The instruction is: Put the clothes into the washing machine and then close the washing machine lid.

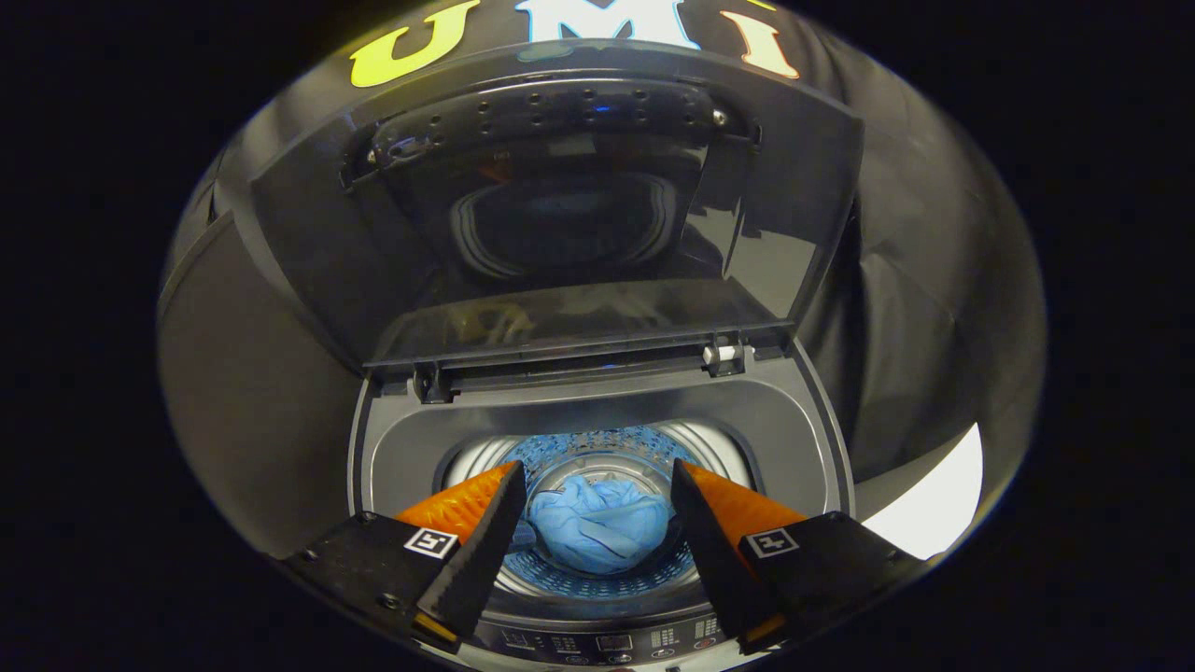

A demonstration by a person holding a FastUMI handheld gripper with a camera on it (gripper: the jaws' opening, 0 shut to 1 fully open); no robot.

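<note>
A top-loading washing machine (794,420) stands below me with its dark, glossy lid (560,205) raised upright on its hinges beyond the tub opening. A crumpled light blue garment (597,527) lies at the bottom of the perforated drum (597,448). My gripper (597,495) hovers above the opening, open, with nothing between its fingers. The garment shows in the gap between the two fingers, well below them.
The machine's control panel (607,642) runs along its near edge, just under the fingers. Black cloth walls surround the machine at the back and both sides. A pale patch of floor (934,504) shows to the right of the machine.
</note>
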